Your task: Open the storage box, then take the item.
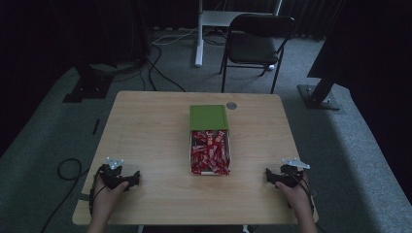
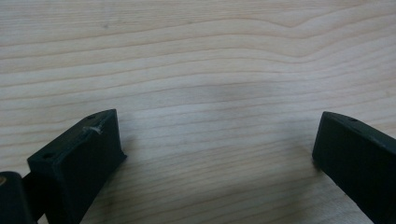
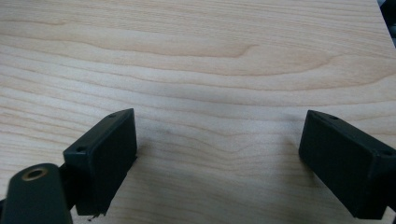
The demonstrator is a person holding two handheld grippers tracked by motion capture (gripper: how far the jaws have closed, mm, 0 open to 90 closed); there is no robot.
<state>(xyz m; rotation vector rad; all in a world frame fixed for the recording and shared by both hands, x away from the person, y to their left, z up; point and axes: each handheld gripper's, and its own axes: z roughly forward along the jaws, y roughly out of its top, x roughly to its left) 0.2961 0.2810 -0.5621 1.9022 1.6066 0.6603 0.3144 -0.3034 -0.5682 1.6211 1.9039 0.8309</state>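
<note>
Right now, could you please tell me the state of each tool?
Left tool: open, holding nothing, over bare table.
Right tool: open, holding nothing.

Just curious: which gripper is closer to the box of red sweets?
Right, though only slightly. The right gripper rests just beyond the box's near right corner; the left gripper sits a little farther off its near left side. Both are open on the table.

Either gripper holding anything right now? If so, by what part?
Nothing held. The left gripper and right gripper both sit open over bare table, apart from the box of red packets.
</note>
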